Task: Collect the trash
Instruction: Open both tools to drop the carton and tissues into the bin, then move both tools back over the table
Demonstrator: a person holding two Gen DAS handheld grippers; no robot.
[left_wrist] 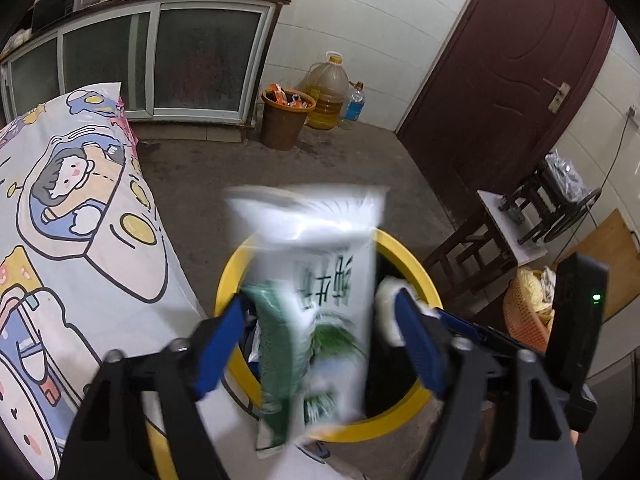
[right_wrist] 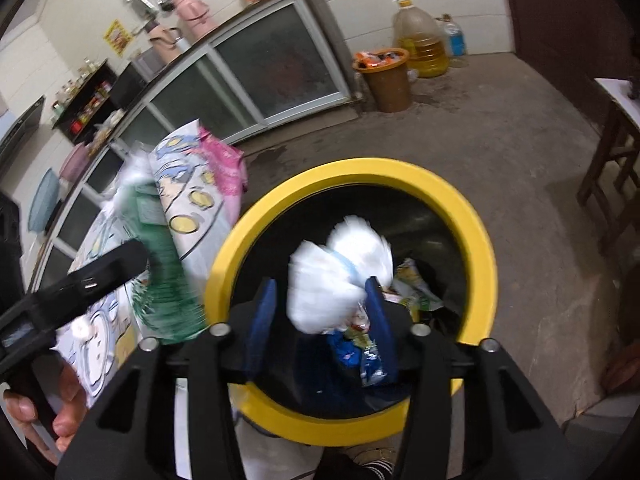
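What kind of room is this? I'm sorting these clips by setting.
Most likely a plain home kitchen: a counter cabinet with sliding glass doors, pink thermos flasks on top, and a big jug of cooking oil on the concrete floor.

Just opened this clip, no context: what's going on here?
A person with a gripper in each hand is dropping trash into a yellow-rimmed bin. The left gripper stands open around a white-and-green package, blurred, over the bin. The right gripper is open too, with a crumpled white tissue between its fingers above the bin's mouth. Wrappers already lie inside.
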